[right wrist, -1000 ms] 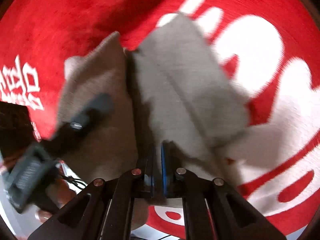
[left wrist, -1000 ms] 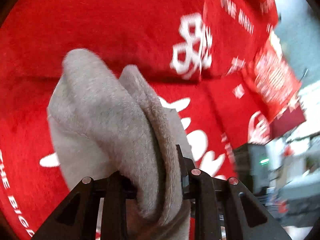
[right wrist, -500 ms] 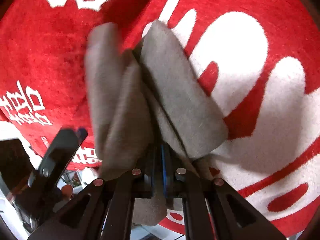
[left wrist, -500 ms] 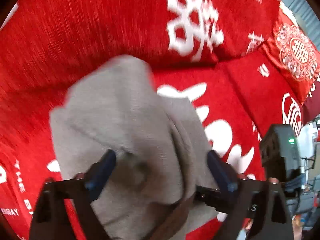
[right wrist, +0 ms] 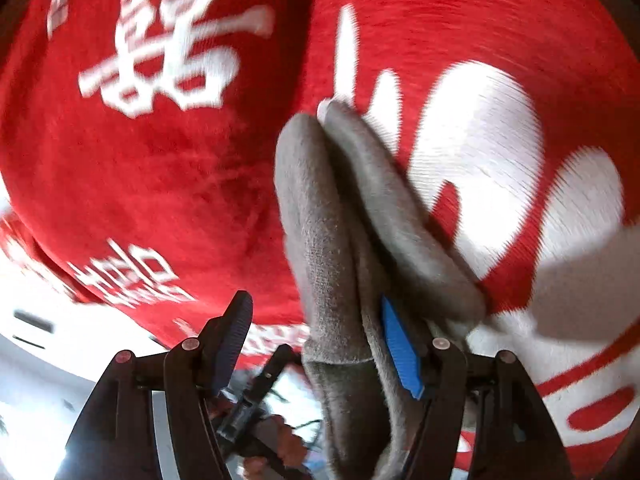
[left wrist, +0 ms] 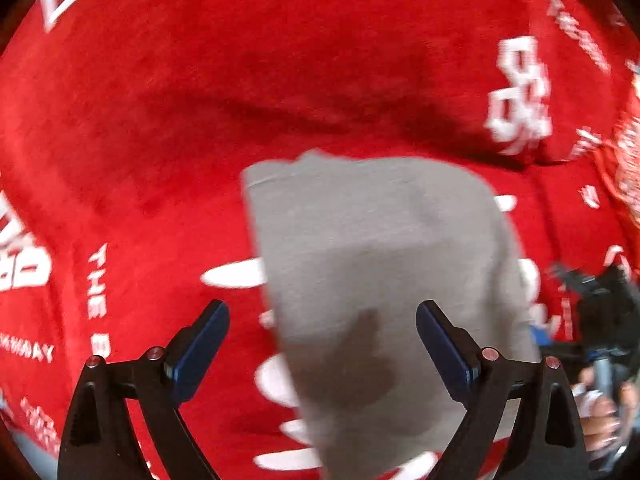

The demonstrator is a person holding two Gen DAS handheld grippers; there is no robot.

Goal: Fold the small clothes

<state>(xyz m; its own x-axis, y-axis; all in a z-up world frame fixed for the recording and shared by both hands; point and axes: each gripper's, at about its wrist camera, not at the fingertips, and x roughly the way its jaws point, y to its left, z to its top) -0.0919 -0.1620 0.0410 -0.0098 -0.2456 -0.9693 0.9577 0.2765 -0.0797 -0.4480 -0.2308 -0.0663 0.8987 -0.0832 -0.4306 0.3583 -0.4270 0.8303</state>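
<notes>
While folded, grey garment point(left wrist: 372, 280): lies in a doubled wad on the red blanket point(left wrist: 200, 140), its layers bunched between the right gripper's fingers in the right wrist view point(right wrist: 344, 240).
Left gripper point(left wrist: 322, 340): jaws stand wide above the grey cloth, pads clear of it, holding nothing.
Right gripper point(right wrist: 316, 344): jaws are opening; the cloth sits between them, lying against the blue pad point(right wrist: 400, 348), the other pad apart from it.
Surface: red blanket with white lettering point(right wrist: 168, 60) under and all around the garment.
In the way: the wad hides the blanket's white print behind it.
Edge: a person's hand point(left wrist: 600, 420) low at the right, blurred.
</notes>
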